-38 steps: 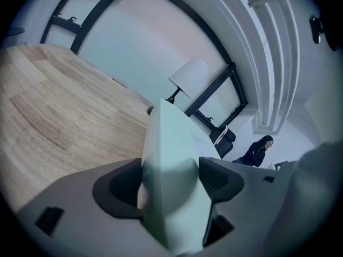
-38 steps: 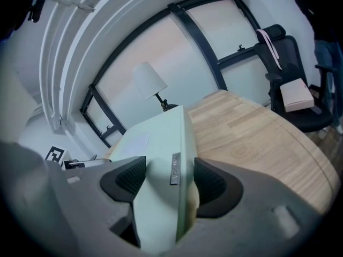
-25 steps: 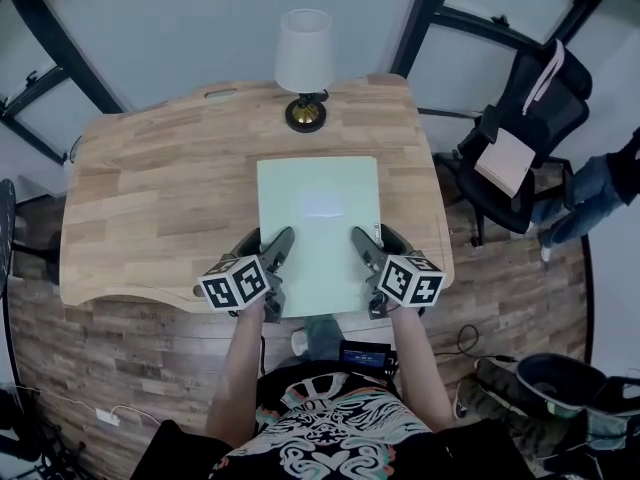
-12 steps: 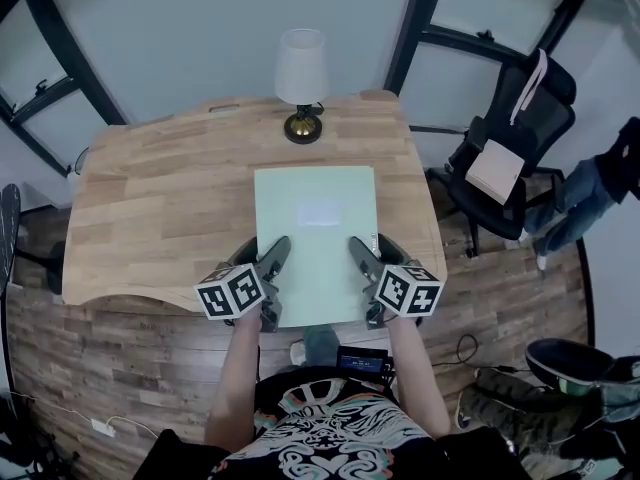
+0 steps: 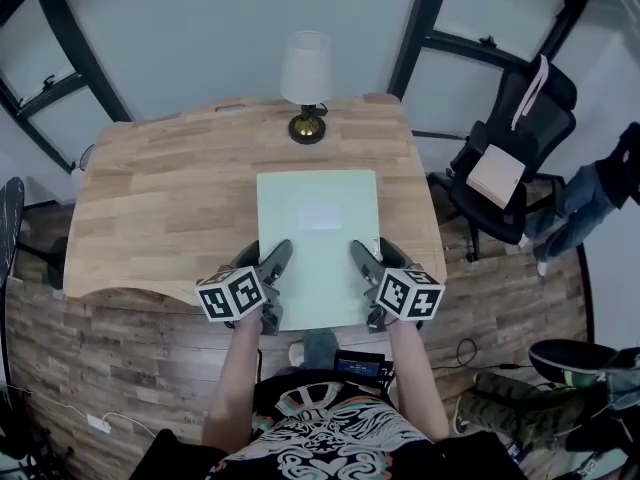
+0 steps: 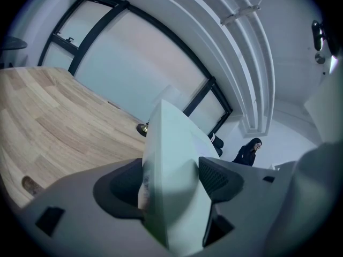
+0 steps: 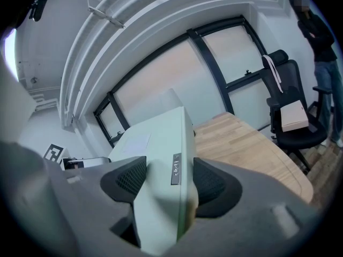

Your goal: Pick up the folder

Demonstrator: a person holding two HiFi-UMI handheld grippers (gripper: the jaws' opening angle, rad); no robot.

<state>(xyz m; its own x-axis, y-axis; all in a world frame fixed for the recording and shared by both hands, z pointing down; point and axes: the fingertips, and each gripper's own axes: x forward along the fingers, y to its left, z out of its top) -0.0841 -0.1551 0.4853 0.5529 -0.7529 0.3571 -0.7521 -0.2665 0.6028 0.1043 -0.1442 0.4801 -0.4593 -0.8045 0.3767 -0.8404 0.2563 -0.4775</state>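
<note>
The left gripper (image 5: 272, 266) and right gripper (image 5: 364, 264) each pinch the green folder (image 5: 318, 223) by its near edge, so it could droop and slip out.

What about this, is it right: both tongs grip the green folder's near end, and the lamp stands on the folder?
Not quite. The head view shows the lamp standing on the desk beyond the folder's far end, not on it. The left tongs and right tongs do both grip its near end.
</note>
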